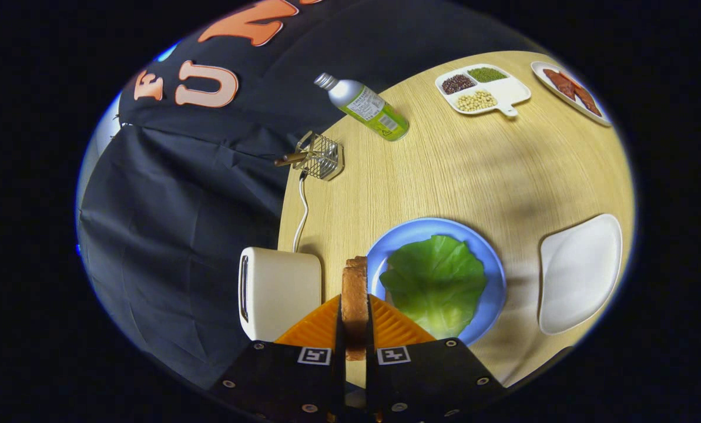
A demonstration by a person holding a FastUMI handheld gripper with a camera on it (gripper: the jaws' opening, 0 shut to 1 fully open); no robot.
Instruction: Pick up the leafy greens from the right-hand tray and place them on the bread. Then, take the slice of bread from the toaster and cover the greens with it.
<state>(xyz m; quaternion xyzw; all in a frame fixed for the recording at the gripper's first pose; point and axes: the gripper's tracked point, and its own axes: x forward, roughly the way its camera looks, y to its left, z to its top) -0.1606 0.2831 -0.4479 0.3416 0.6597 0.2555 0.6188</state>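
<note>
Tongs (355, 329) were pinched on a bread slice (355, 305), both fingers pressing its flat sides, slice standing on edge btwn them w/ its top poking out ahead of the fingertips. Slice sat just left of the blue plate's rim, btwn toaster & plate.

Table (444, 176), light wood, round-looking, carried everything else. Toaster (279, 299) stood just left of the fingers, slot side turned away to the left, white cord (301, 211) running from it up toward the wire rack. Blue plate (491, 276) lay just ahead & right of the fingers; leafy greens (435, 285) spread flat on it, covering most of the middle, near edge close beside the right finger. Whether bread lay under the greens: couldn't tell. White tray (579, 273) sat right of the plate, apart from it, nothing on it.

Farther off, beyond the plate: bottle (365, 107), silver top & green label, near the table's far edge. Divided white dish (484, 88) w/ three sorts of beans, dark, green & pale. Another white dish (570, 94) w/ reddish strips, right of that. Small wire rack (321, 155) w/ a wooden handle, at the table's left edge, beyond the toaster.
</note>
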